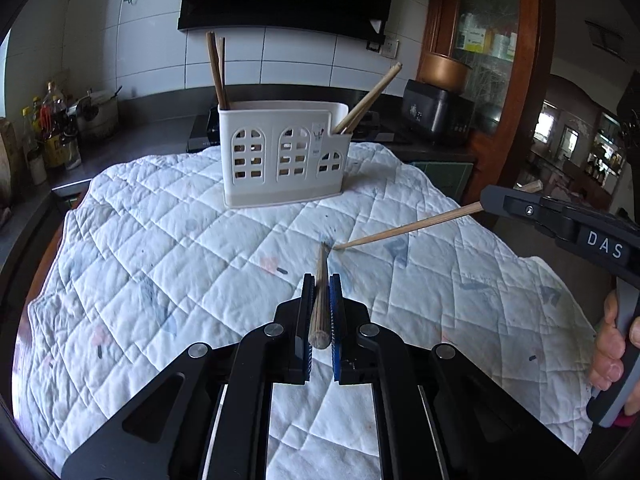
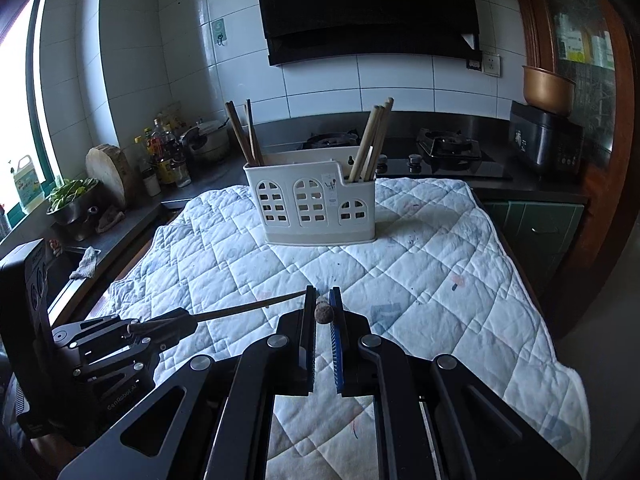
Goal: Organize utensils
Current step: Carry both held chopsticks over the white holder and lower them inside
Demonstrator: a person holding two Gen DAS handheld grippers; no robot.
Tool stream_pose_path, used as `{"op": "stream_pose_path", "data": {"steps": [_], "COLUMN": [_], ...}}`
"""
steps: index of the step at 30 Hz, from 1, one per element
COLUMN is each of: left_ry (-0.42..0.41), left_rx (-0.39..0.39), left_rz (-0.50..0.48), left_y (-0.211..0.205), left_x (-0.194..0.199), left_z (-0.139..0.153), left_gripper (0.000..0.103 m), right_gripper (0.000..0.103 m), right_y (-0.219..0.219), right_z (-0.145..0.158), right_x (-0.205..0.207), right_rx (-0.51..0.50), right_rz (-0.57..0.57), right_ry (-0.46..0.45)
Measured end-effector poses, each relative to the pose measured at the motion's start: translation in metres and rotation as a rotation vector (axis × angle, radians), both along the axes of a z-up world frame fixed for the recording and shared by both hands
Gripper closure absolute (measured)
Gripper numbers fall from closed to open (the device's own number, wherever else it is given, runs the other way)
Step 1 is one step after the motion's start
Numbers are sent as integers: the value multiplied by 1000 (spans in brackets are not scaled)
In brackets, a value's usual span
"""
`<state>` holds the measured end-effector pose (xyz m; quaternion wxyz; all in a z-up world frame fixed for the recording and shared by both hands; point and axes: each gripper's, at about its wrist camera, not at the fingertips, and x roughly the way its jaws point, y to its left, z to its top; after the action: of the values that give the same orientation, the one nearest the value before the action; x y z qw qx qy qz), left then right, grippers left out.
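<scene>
Chopsticks in both tools. Left tool [image 1: 320, 300] clamped on a round, pale-brown wooden chopstick [image 1: 320, 304], blunt end toward the camera, thin tip angled down at the quilted white cloth [image 1: 160, 260]. Right tool [image 2: 322, 312] likewise closed on a second chopstick [image 2: 324, 314], seen end-on in its own view as a small dark disc between the pads; from the left wrist view, the same stick [image 1: 400, 234] long and slender, tapering from the right tool [image 1: 486, 200] down to a point just beside the tip of the first. Fingers of a hand [image 1: 610, 356] wrapped on the right tool's handle at the frame edge. Farther out, on the cloth-covered counter, a cream plastic holder [image 1: 280, 152] with arched window cut-outs, upright, well apart from both tips. Inside it, darker brown chopsticks [image 1: 218, 72] standing at the left end, lighter ones [image 1: 368, 100] leaning out of the lower right compartment. Behind, a gas hob [image 2: 448, 148] and tiled wall [image 2: 360, 80].
</scene>
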<state>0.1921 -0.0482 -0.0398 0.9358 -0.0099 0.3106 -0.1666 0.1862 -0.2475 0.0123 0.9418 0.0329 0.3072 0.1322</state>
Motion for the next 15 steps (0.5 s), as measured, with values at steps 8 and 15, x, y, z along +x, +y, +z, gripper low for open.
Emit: {"op": "stream_pose_path", "data": {"steps": [8,15], "left_ry": [-4,-10], "left_rx": [-34,-23], "left_rz": [-30,-60], "left_y": [19,26], "left_x": [24,53], "left_z": [29,59], "left_gripper": [97,98], "right_gripper": [96,96], "right_y": [6,6], "right_z": [45,95], "right_x": [30,66], "right_rx": [-51,-71], "right_rz": [103,134], "right_ry": [2,-14]}}
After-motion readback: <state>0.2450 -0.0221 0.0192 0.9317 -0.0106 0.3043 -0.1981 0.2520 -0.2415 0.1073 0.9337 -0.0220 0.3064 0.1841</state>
